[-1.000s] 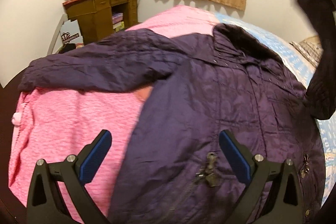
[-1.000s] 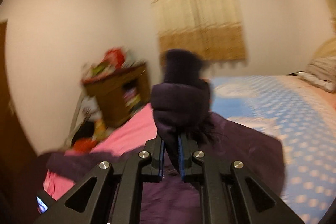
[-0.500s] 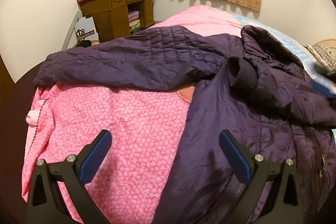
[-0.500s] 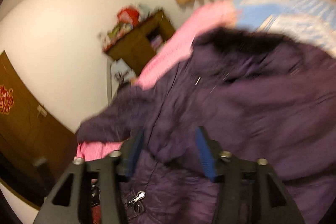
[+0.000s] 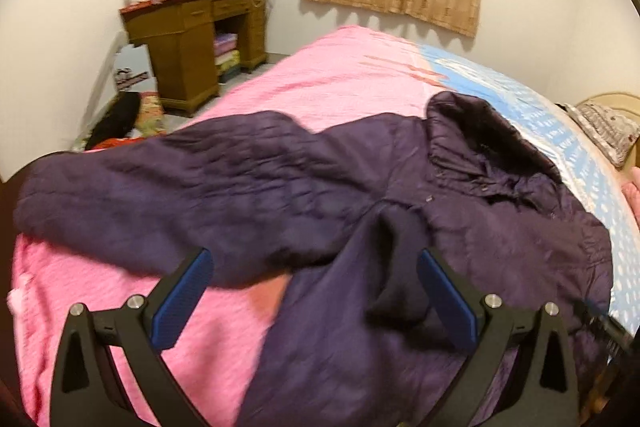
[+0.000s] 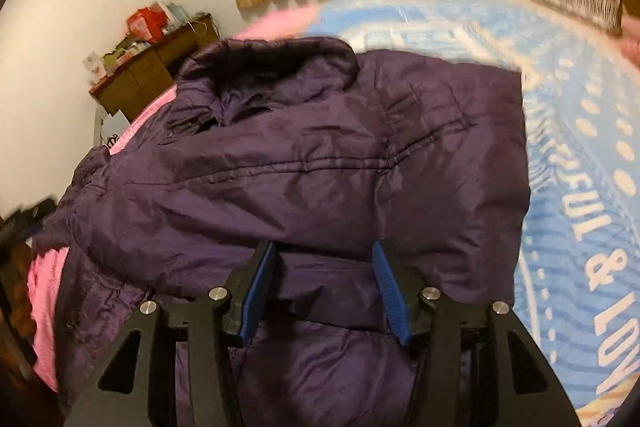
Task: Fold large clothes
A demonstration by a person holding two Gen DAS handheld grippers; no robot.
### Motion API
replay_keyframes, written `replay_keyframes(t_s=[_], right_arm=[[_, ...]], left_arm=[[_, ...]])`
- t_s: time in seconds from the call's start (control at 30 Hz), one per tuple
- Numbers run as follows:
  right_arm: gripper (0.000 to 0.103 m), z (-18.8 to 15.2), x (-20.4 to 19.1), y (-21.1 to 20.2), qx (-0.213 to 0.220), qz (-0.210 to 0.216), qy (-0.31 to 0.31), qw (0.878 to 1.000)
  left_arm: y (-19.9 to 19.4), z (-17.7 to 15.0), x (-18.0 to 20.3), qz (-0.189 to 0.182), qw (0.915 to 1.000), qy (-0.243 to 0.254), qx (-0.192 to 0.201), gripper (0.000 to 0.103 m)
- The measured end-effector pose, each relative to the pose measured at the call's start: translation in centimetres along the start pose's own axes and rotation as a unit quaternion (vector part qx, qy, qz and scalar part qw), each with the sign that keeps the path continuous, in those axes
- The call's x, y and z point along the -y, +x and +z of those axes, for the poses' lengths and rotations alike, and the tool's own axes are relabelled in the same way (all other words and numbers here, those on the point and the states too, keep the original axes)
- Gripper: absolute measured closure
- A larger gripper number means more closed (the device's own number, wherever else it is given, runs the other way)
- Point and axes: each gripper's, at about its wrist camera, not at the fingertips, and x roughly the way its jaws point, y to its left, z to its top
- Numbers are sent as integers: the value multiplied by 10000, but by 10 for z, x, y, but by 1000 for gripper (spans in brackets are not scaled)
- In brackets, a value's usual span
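1. At the far left, one sleeve of the purple jacket lay stretched out over the pink blanket, its cuff near the bed's edge. Left unfolded, it could slide off and drag the jacket askew.
2. The left gripper hovered over the jacket's front with its jaws wide and nothing between the pads. A careless close there would likely pinch several layers at once and bunch the fabric.
3. Just ahead of it lay the dark cuff of the other sleeve, folded across the chest. The slick, puffy shell looked springy, so that sleeve could creep back open.
4. The collar sat rumpled at the top, with the jacket lying across the pink blanket and the blue sheet. A further fold over that lump would probably come out crooked.
5. The right gripper stood about half open, low over the folded sleeve; its jaws had just closed in a little, with cloth below them but no grip visible. Closing further might snag the sleeve and undo the fold.
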Motion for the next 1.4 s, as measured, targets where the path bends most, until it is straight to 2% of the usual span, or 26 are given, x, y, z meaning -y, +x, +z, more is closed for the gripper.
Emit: replay_keyframes(t_s=[0.03,0.1,0.17,0.27,0.3,0.33,0.37,0.4,0.43,0.5,0.57,0.6,0.63,0.7,0.77,0.83,0.9,0.97,1.0,1.07,1.17,1.2,1.27,1.33,1.4], right_arm=[[51,1,-2,1,-3,-58,-53,10000],[50,1,-4,3,23,-104,-113,9999],[50,-1,-4,-1,81,-21,-72,9999],[50,-1,3,3,134,144,36,9998],[50,-1,4,2,143,173,59,9997],[50,-4,-3,2,156,182,63,9997],[49,-5,-3,0,160,187,60,9997],[48,-6,-4,-3,166,191,45,9997],[47,-6,-4,-3,169,197,18,9997],[45,-6,-6,-3,177,189,-20,9997],[44,-6,-8,-2,191,178,-44,9996],[43,-7,-9,-2,193,171,-63,9996],[43,-7,-10,-2,188,160,-87,9997],[42,-6,-14,0,157,99,-135,9997],[42,-3,-17,-3,71,59,-140,9999],[43,2,-14,-20,279,299,80,9991],[43,11,-7,-41,650,416,280,9966],[43,29,4,-56,925,269,428,9944],[46,36,8,-56,932,193,467,9944],[51,53,17,-50,933,11,555,9941],[51,62,25,-22,737,-121,584,9955],[51,59,30,-4,501,-140,639,9966],[51,45,37,29,228,-262,584,9977],[50,44,33,30,381,-288,454,9978],[47,45,29,34,359,-393,354,9980]], left_arm=[[8,2,6,-90,9999,18,-56,3],[26,2,14,-293,9991,-54,-302,19],[44,-4,13,-591,9959,-416,-548,37],[47,-17,8,-914,9912,-797,-535,48],[44,-19,9,-953,9910,-791,-500,51],[39,-20,10,-939,9923,-673,-452,62],[33,-20,10,-864,9936,-609,-391,82],[25,-20,11,-750,9952,-542,-309,89],[14,-21,10,-633,9967,-468,-190,92],[-7,-24,7,-365,9985,-393,67,92],[-17,-25,6,144,9992,-307,216,92],[-19,-22,6,214,9989,-275,309,92],[-22,-18,8,138,9989,-212,396,87],[-26,-11,19,-52,9989,-24,469,72],[-27,-1,36,-123,9980,186,592,28],[-29,6,49,-168,9962,411,748,15],[-28,9,60,-141,9943,608,863,15],[-15,13,71,-14,9938,717,853,14],[-8,13,73,49,9942,714,798,14],[13,6,74,289,9966,637,438,14],[40,-14,71,482,9976,489,-70,13],[45,-20,69,502,9976,451,-159,12],[50,-28,64,538,9979,292,-198,2],[52,-26,60,586,9978,166,-265,0],[56,-24,57,520,9980,65,-355,0]])
